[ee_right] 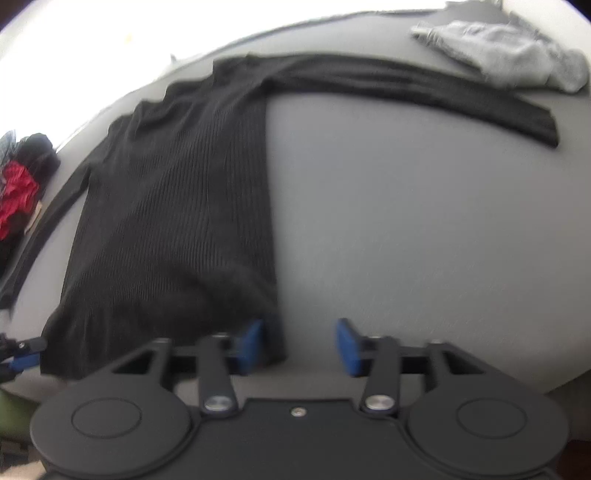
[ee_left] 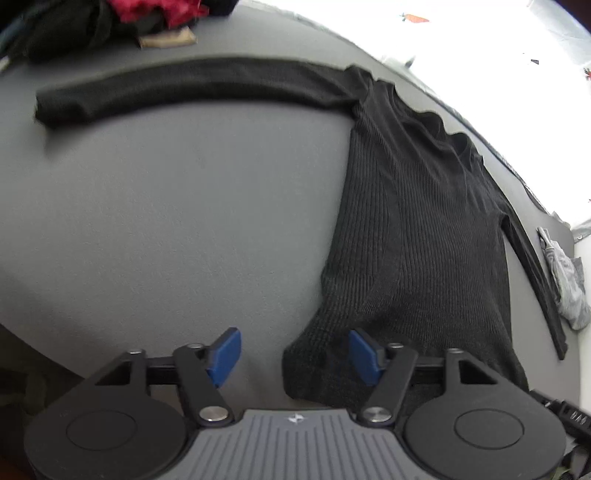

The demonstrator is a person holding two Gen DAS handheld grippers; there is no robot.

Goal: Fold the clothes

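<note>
**Black sweater flat on the grey table, both grippers spread at its hem**

Grey tabletop (ee_left: 166,206) fills most of what I see, with blown-out white light beyond its far edge. On it lies the black ribbed sweater (ee_left: 417,229), spread flat with its hem toward me and its neck toward the far edge. One sleeve (ee_left: 184,90) stretches out straight to the left along the far side of the table; the other sleeve (ee_right: 424,88) runs out to the right.

My left gripper (ee_left: 293,356) hangs over the near left corner of the hem. Its blue pads stand apart; the right pad (ee_left: 364,356) is over the cloth and the left pad (ee_left: 223,356) over bare table. I can't see that either one presses on the fabric.

My right gripper (ee_right: 299,347) is at the near right corner of the hem. Its jaws are spread too, with the left pad (ee_right: 251,345) against the edge of the cloth and the right pad (ee_right: 349,347) over bare table. Nothing is pinched between them.

At the far left sits a heap of dark and red clothes (ee_left: 147,14). Near the right sleeve's end lies a crumpled grey garment (ee_right: 509,55), close beside the sleeve.
</note>
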